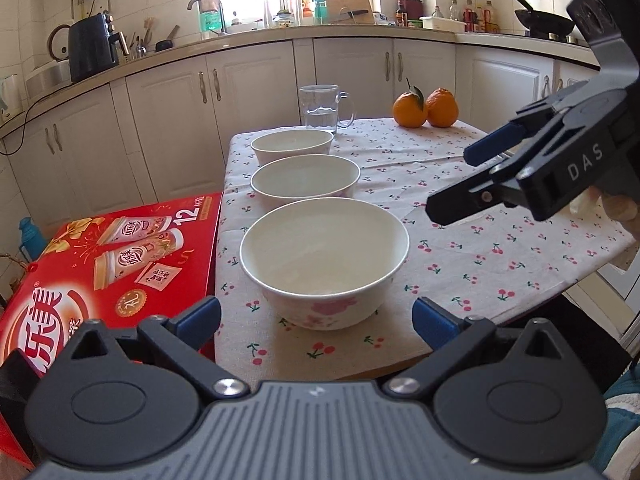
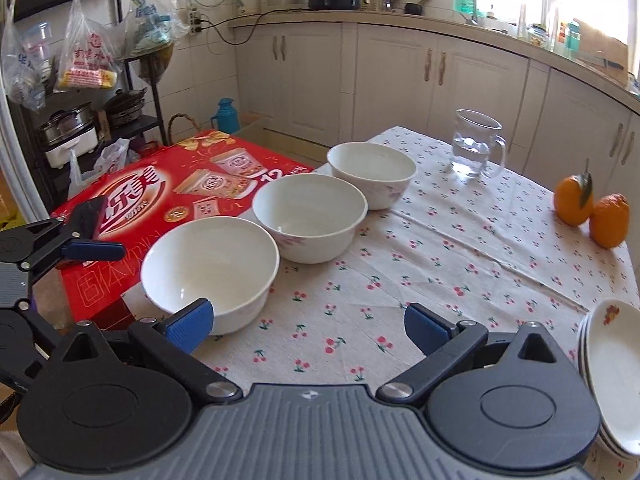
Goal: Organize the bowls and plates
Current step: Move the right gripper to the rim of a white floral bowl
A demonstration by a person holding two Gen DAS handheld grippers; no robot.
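Note:
Three white bowls with pink flowers stand in a row on the cherry-print tablecloth [image 1: 460, 240]: a near bowl [image 1: 324, 260], a middle bowl [image 1: 305, 180] and a far bowl [image 1: 292, 145]. They also show in the right wrist view as near bowl [image 2: 210, 268], middle bowl [image 2: 310, 216] and far bowl [image 2: 372, 172]. My left gripper [image 1: 316, 320] is open and empty just in front of the near bowl. My right gripper [image 2: 308, 326] is open and empty over the cloth, right of the near bowl. A stack of white plates [image 2: 612, 376] lies at the table's right edge.
A glass mug with water [image 1: 322, 108] and two oranges [image 1: 426, 108] stand at the far end of the table. A red gift box [image 1: 120, 264] sits against the table's left side. Kitchen cabinets [image 1: 248, 112] and a counter run behind.

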